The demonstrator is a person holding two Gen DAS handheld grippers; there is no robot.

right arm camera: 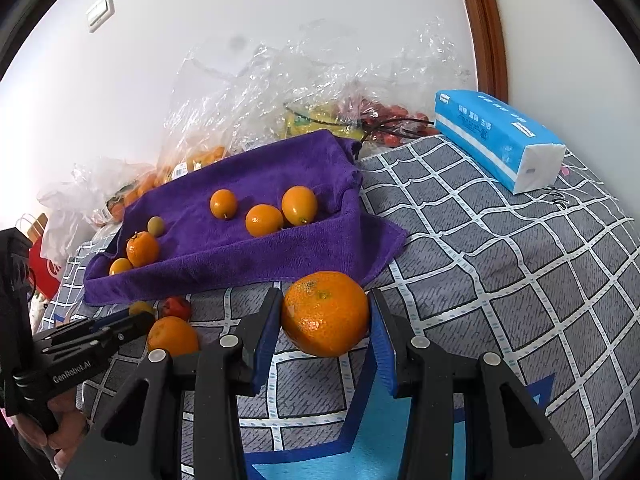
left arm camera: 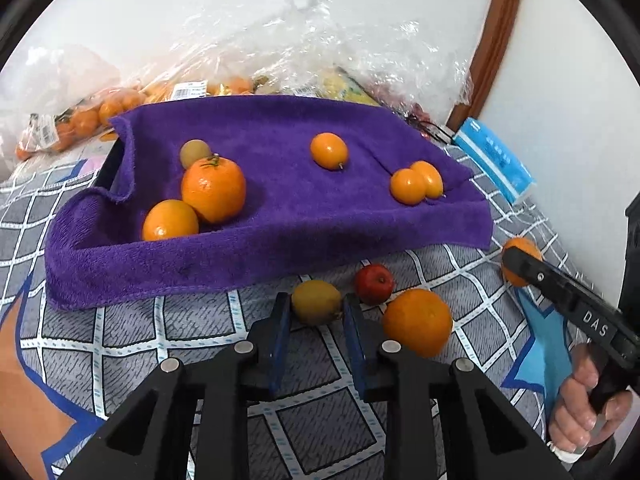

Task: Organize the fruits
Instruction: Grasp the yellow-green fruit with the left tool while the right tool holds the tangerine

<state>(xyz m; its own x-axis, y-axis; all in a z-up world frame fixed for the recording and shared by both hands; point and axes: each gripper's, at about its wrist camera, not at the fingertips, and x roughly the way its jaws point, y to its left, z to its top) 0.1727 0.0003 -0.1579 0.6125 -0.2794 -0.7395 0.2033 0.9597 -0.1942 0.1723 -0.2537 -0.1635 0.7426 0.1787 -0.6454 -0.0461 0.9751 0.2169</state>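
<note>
blue pads of the left gripper are clenched on a yellow-green fruit; bare quilt is seen on its left, an orange and a red fruit on its right. a mandarin is gripped by the downward-tilted right gripper. beyond both, six fruits are held on the purple towel, bags behind.

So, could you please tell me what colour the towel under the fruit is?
The towel is solid purple, shown best in the left wrist view.
</note>
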